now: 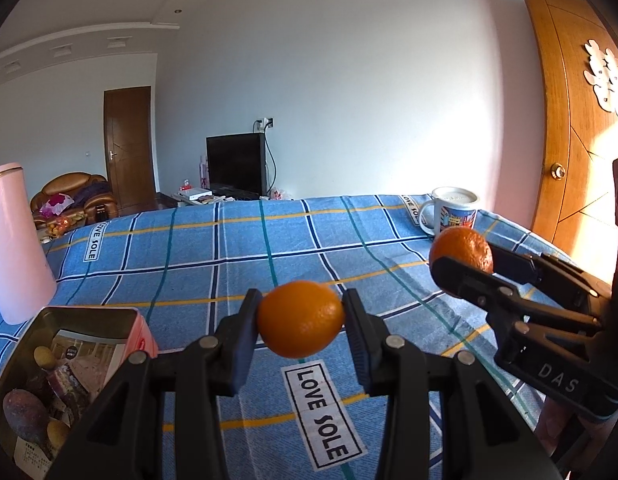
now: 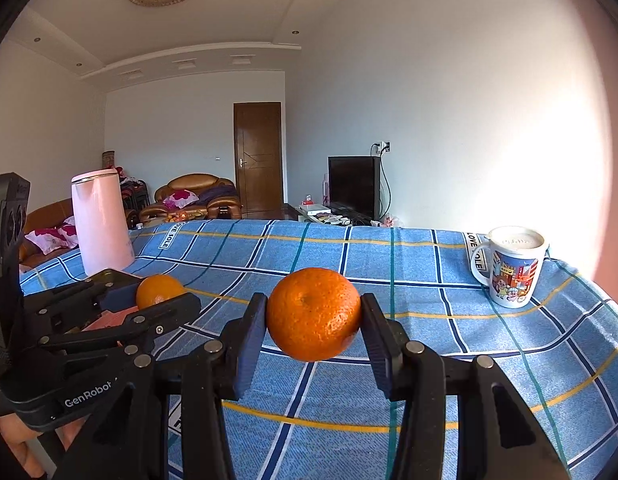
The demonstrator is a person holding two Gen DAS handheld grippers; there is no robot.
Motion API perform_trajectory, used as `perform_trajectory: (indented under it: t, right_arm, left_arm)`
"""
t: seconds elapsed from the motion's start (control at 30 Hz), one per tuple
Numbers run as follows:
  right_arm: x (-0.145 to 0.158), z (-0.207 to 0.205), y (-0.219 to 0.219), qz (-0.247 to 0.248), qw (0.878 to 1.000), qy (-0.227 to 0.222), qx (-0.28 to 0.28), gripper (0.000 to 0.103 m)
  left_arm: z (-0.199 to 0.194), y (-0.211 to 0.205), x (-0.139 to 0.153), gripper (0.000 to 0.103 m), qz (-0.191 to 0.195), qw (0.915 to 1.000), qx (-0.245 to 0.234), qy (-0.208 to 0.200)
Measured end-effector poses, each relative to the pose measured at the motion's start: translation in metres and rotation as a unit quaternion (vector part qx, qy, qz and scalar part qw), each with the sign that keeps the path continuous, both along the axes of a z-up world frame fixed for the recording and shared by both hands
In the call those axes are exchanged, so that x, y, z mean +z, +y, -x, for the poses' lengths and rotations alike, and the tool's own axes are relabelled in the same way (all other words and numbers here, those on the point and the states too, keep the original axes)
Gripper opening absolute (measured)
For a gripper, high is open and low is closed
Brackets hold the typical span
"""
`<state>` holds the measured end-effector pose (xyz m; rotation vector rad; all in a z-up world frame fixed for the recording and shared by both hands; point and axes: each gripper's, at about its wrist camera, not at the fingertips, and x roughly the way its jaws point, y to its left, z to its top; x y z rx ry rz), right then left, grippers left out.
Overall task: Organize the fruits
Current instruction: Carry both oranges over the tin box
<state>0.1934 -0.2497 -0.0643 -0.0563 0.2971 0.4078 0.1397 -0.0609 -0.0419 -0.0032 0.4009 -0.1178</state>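
Observation:
My left gripper [image 1: 301,320] is shut on a smooth orange [image 1: 300,319] and holds it above the blue checked tablecloth [image 1: 237,264]. My right gripper [image 2: 313,314] is shut on a second, rougher orange [image 2: 313,314], also held above the cloth. Each gripper shows in the other's view: the right one with its orange [image 1: 461,249] at the right, the left one with its orange [image 2: 159,290] at the left. An open pink tin box [image 1: 61,380] at the lower left of the left wrist view holds several small fruits, one dark purple, others yellowish.
A tall pink container [image 1: 17,244] stands at the table's left, also in the right wrist view [image 2: 103,220]. A printed white mug [image 2: 511,266] stands near the far right corner. The table's right edge drops off beside a wooden door [image 1: 569,120].

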Motion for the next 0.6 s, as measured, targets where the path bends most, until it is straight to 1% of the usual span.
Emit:
perform_trajectory:
  t: [0.23,0.6]
  right_arm:
    - [-0.002,0.008,0.012,-0.012,0.999,0.015,0.026,0.049]
    - [-0.003,0.012,0.046,-0.012,0.997,0.024,0.068,0.049]
  left_arm:
    - [0.013,0.016,0.0,0.043,0.012,0.9999,0.008,-0.001]
    - [0.031,0.054,0.0,0.043,0.026,0.9987,0.043,-0.004]
